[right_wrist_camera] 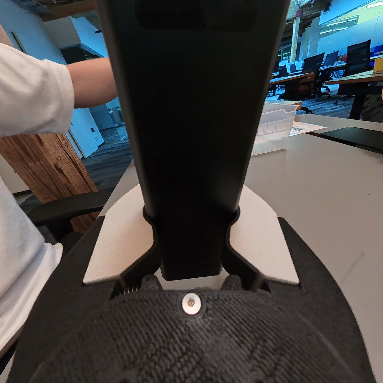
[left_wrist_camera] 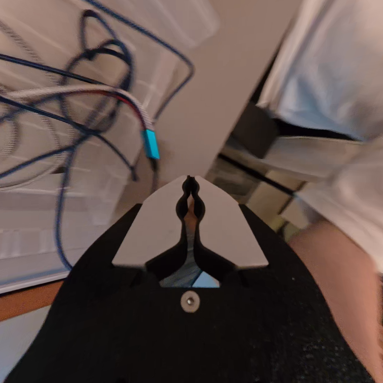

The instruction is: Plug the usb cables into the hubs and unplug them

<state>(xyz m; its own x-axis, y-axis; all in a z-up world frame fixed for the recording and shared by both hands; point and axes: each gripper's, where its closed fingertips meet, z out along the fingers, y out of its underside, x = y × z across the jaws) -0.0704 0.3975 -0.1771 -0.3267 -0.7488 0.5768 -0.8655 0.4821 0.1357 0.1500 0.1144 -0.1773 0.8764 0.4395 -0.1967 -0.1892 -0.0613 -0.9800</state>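
The left wrist view is warm and dim, with motion blur smearing the cables (left_wrist_camera: 87, 107). The right wrist view is sharp and bluish; the hub (right_wrist_camera: 192, 124) is a near-black silhouette, and straight edges bow toward the frame's rim.

Tangle of cables (left_wrist_camera: 87, 107) motion-blurred; far ends run off left edge, crossings unreadable. Blue connector (left_wrist_camera: 150, 144) sharper, its plug tip too dark to make out. Clear bin (left_wrist_camera: 165, 24) smeared, outline barely traceable. Black hub (right_wrist_camera: 192, 124) fills right wrist view, top cut by upper edge, ports not visible. Hub hides most of tray (right_wrist_camera: 273, 126) and table (right_wrist_camera: 310, 196) behind.
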